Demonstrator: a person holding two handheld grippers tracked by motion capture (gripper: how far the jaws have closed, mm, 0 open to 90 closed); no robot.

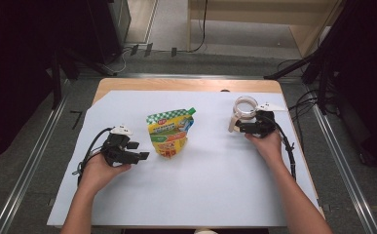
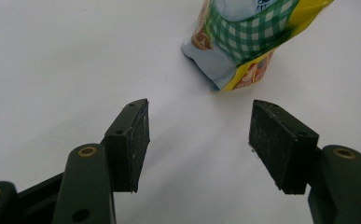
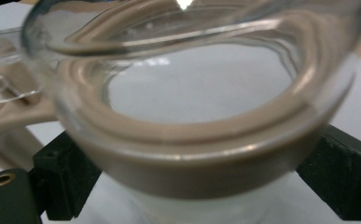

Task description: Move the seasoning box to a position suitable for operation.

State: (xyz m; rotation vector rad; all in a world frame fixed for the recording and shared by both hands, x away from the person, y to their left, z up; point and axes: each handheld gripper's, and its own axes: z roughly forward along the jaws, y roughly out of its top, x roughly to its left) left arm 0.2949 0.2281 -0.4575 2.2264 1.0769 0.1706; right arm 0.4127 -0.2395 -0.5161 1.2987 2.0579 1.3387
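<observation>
A clear glass cup (image 1: 245, 108) with a beige band round its rim and a beige handle stands upright at the far right of the white tabletop (image 1: 215, 185). Well apart to its left, a yellow refill pouch (image 1: 169, 132) with green checks and a green spout lies flat.

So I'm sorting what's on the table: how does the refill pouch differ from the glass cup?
The pouch is opaque, printed in green check, yellow and orange; the glass cup is clear with a beige band and handle. The pouch is a soft flat pack near the table's middle, apart from the left gripper; the cup is rigid and round, between the right gripper's jaws. Both rest on the white sheet.
</observation>
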